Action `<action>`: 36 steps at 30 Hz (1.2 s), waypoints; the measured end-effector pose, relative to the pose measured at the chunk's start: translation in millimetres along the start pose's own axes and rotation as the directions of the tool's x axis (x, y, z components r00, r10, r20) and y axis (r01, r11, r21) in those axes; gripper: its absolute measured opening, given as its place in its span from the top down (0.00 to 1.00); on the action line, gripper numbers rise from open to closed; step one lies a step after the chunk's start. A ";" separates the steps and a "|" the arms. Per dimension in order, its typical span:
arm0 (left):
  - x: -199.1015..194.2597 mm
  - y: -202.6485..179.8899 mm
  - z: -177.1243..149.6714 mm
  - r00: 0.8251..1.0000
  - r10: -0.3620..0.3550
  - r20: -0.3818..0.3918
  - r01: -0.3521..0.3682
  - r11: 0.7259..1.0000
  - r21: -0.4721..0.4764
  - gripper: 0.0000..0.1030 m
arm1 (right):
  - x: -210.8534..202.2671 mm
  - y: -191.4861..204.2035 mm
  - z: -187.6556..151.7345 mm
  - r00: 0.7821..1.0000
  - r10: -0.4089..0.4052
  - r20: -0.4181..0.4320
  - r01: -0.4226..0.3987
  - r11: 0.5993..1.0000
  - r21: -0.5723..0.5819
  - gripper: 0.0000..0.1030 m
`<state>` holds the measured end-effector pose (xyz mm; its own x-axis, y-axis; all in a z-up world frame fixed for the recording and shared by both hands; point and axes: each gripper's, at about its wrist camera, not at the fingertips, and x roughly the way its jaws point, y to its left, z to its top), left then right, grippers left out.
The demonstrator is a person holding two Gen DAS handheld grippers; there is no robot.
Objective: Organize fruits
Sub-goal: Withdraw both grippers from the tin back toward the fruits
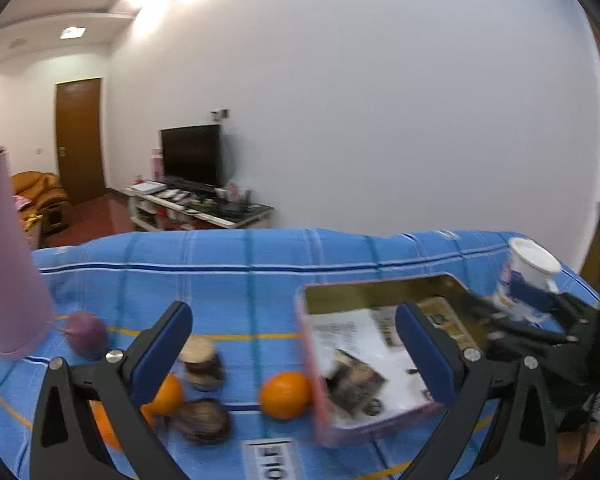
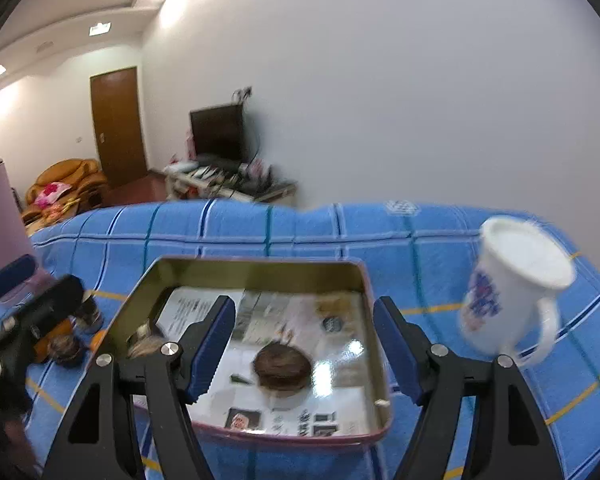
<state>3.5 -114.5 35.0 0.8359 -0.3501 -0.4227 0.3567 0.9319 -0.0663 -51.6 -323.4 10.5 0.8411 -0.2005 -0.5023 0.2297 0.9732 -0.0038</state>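
Left tongs [image 1: 296,356]: wide, empty. Orange [image 1: 285,395] low centre of left view, between the fingers, touching tin [image 1: 320,392] wall on its right; round, no long axis. More orange fruit [image 1: 168,394] and dark fruit [image 1: 202,420] lower left. Purple fruit [image 1: 86,334] farther left.

Right tongs [image 2: 304,346]: wide, empty, over tin [image 2: 256,270]; inside, one brown fruit [image 2: 282,366] on printed paper. Mug [image 2: 516,288] right, tilted. Left tongs judged nearer the orange.

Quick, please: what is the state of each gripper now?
Left gripper: open, holding nothing.
Right gripper: open, holding nothing, above the tin box.
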 end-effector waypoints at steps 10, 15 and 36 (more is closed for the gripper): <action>-3.8 31.8 -8.4 0.988 0.156 -0.013 -0.156 0.988 -0.017 0.00 | -16.4 -25.4 3.6 0.984 -0.132 0.118 0.120 0.987 0.106 0.26; -8.2 28.1 -18.5 0.981 0.193 -0.004 -0.193 0.980 0.057 0.00 | -14.0 -28.5 -0.3 0.991 -0.076 0.111 0.060 0.988 0.141 0.26; -19.4 63.2 -33.4 0.966 0.252 -0.051 -0.248 0.966 0.073 0.00 | -15.3 -2.2 -13.2 0.998 0.011 0.057 -0.021 0.983 0.180 0.26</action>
<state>-4.1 -45.6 8.8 0.8762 -0.0990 -0.4717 0.1680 0.9800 0.1063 -71.4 -321.0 6.8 0.8699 -0.1961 -0.4526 0.2969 0.9410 0.1627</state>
